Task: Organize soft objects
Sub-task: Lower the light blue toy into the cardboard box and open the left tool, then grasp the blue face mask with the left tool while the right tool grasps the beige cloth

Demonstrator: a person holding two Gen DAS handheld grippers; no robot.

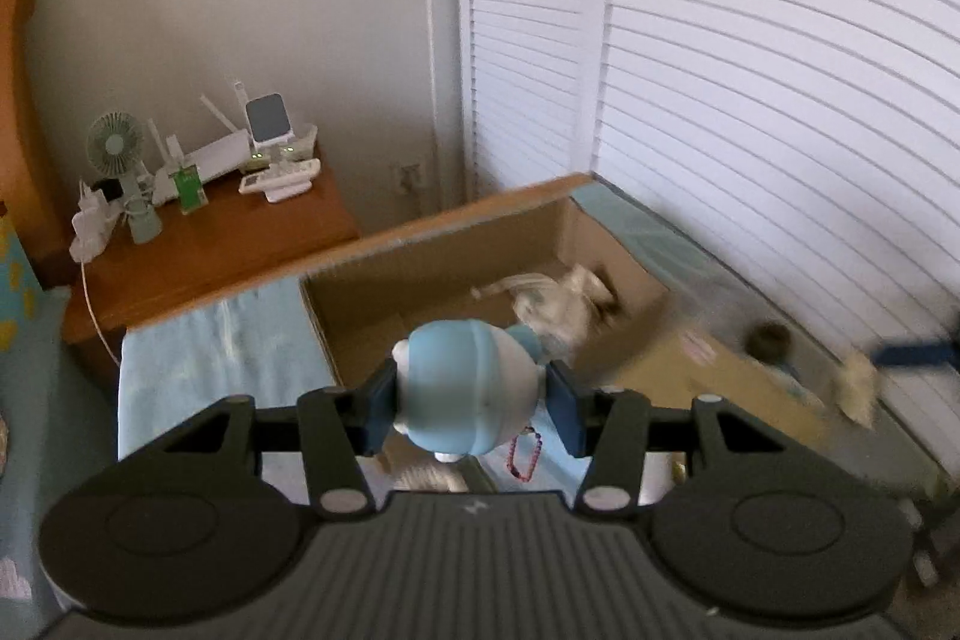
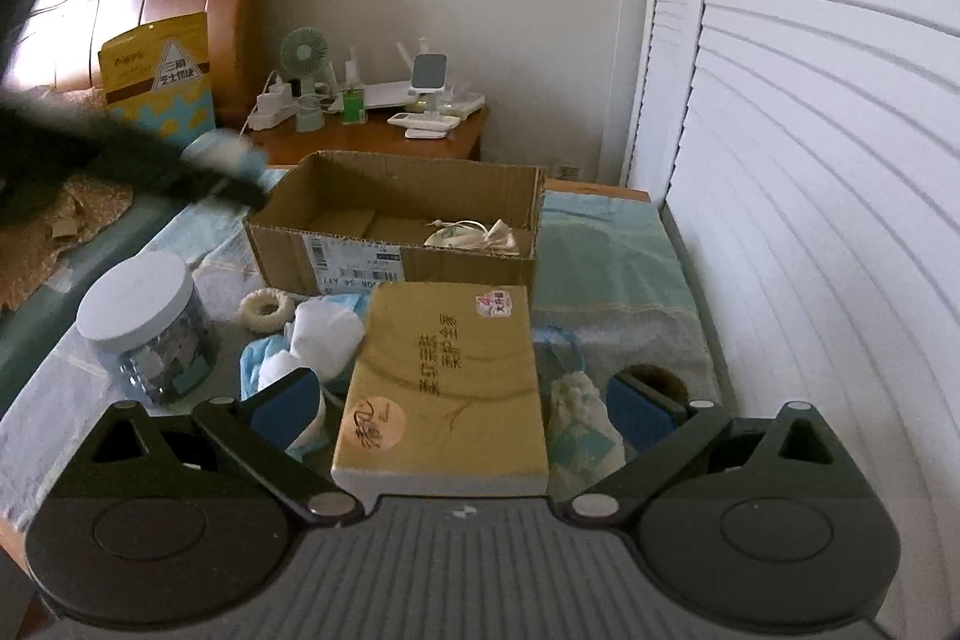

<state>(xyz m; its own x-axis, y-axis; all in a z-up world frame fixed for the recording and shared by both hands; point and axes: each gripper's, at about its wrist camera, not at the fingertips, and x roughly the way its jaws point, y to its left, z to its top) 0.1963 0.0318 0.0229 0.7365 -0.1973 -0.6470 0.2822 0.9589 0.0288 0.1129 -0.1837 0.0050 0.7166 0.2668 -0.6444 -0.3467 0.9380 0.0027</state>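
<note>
We find the left claw (image 1: 471, 403) pinching a round pale-blue and white soft toy (image 1: 465, 388) between its dark blue pads, held in the air over the near rim of the open brown cardboard box (image 2: 396, 244) on the bed. A pink bead string (image 1: 523, 454) hangs below the toy. The right claw (image 2: 465, 406) stands spread and empty, low over the yellow hardcover book (image 2: 447, 388).

Risks, in our judgement: the toy is round and gripped only at its sides, so it could roll out of the pads, and the bead string could catch on the box's rim. A release made too early would drop the toy on the pale-blue bed cover (image 1: 198, 340) short of the box.

Inside the box, at 3 o'clock, lies a cream drawstring pouch (image 2: 474, 235). In front of it, the book fills the middle of the bed; at its 9 o'clock sit white and blue cloths (image 2: 312, 340), a cream ring (image 2: 268, 310) and a white-lidded clear jar (image 2: 147, 334). At its 4 o'clock is what appears to be a knitted pouch (image 2: 579, 412), blurred. The book and jar crowd these remaining soft things.
</note>
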